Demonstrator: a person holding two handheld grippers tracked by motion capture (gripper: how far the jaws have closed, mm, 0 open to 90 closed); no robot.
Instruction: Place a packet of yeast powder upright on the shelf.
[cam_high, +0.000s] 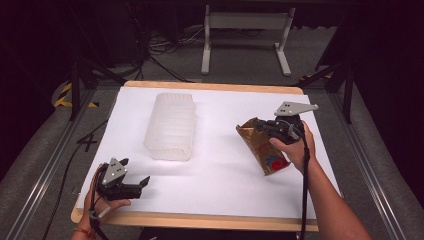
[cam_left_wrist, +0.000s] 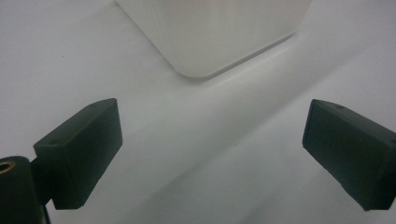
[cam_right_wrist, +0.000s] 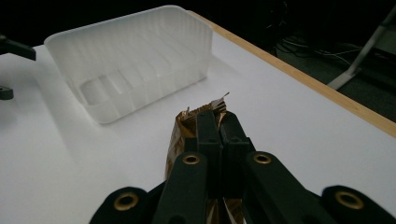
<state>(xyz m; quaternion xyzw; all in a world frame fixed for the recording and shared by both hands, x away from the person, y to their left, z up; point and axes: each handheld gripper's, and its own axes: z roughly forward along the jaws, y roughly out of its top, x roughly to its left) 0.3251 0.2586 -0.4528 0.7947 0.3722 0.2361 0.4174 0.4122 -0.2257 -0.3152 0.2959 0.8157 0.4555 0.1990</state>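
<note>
The right gripper (cam_high: 261, 128) pinches a brown packet (cam_high: 262, 146) beside the plastic tub (cam_high: 171, 126), while the left gripper (cam_high: 135, 172) gapes wide, holding nothing.

High view: overhead, facing forward over white table (cam_high: 220, 175); gripper views: low, close, both facing translucent bin (cam_left_wrist: 210, 32) (cam_right_wrist: 135, 60), shared with overhead.

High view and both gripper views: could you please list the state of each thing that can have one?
Translucent plastic bin: upright, open-topped, empty as far as visible.
Brown snack bag: crumpled, its top edge pinched by the right gripper.
Right gripper: jaws shut on the bag's top edge.
Left gripper: jaws wide apart, holding nothing, near the table's front left corner.
</note>
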